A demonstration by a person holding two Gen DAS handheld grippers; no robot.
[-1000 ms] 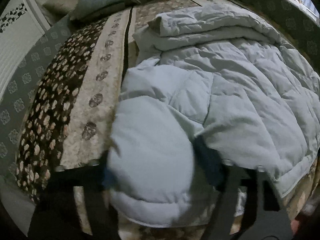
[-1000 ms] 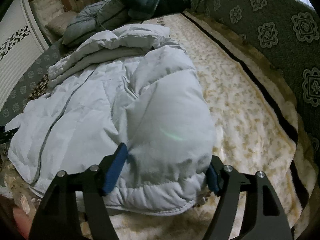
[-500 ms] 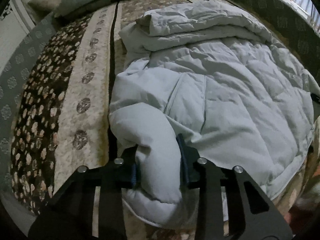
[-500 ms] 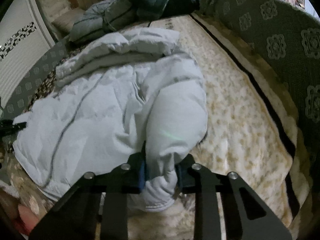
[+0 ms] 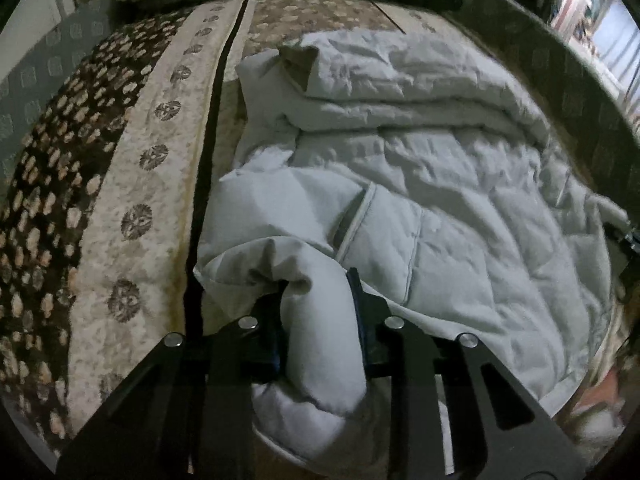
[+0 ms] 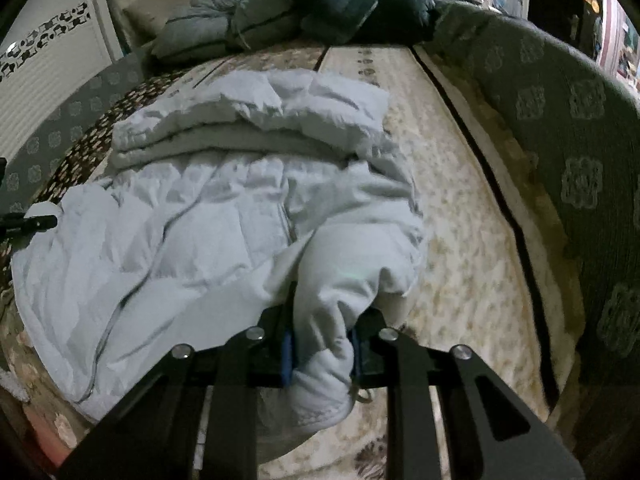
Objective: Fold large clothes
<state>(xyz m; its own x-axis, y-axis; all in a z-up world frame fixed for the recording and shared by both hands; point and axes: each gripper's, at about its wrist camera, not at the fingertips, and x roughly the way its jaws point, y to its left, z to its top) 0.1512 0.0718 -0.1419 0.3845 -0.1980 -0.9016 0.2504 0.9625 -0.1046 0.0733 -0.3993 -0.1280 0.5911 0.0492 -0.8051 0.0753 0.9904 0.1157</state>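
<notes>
A large pale grey quilted down coat [image 5: 420,184] lies spread on a patterned sofa bed; it also shows in the right wrist view [image 6: 192,216]. Its far end is folded over into a thick roll. My left gripper [image 5: 320,320] is shut on the coat's left near corner, a puffy bunch of fabric. My right gripper [image 6: 322,344] is shut on the right near corner, the fabric squeezed between its blue pads [image 6: 286,354]. Both corners are lifted a little off the cover.
The floral cover [image 5: 132,184] runs left of the coat, a cream cover [image 6: 472,240] right of it. A grey patterned backrest [image 6: 568,128] rises on the right. Dark and grey jackets [image 6: 304,8] are piled at the far end. A white cabinet [image 6: 44,76] stands left.
Both grippers were open around the coat's near corners; they have closed on the fabric and lifted it slightly, drawing back toward me.
</notes>
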